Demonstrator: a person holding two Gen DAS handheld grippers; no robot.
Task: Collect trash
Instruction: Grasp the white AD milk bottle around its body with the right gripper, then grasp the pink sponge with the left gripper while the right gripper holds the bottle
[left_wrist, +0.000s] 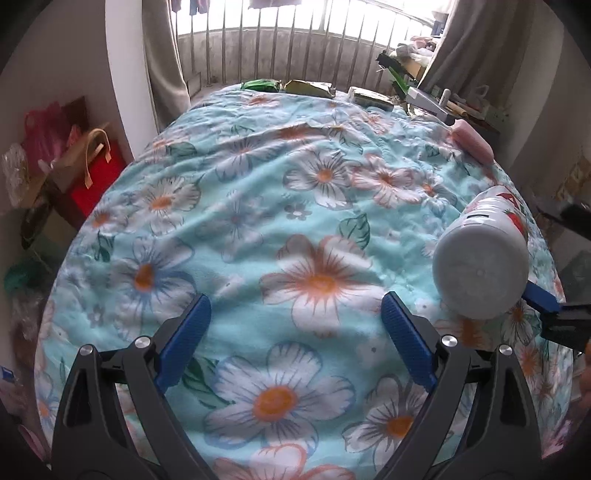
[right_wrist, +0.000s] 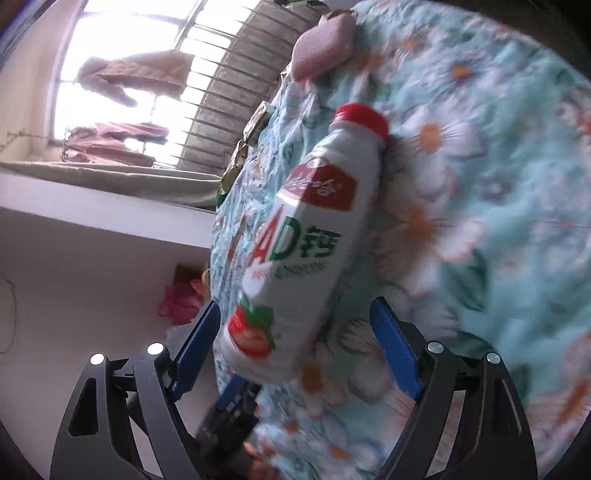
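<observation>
The left gripper (left_wrist: 295, 306) is pitched steeply down over the bed (left_wrist: 258, 184). Its blue-padded jaws stand wide apart, with nothing between them except the floral quilt below. The right gripper (right_wrist: 295, 314) is rolled well over to one side, so that in its own view the bed runs up the right of the frame and the window stands to the left. Its jaws are likewise spread; a gap shows between each pad and the bottle (right_wrist: 306, 229), so neither pad presses on it. The bottle lies lengthwise between the right fingers, base nearest the gripper and red cap pointing away towards a pink cushion (right_wrist: 321, 48). Whether it rests on the quilt cannot be determined from either view. In the left wrist view its round white base faces the camera at the right edge of the bed, just beside the left gripper's right finger. The label is white, with a red panel bearing blurred script, large red and green "AD" followed by the green character "钙", and a strawberry picture near the base. Crumpled wrappers (left_wrist: 308, 88) lie along the bed's far edge.
</observation>
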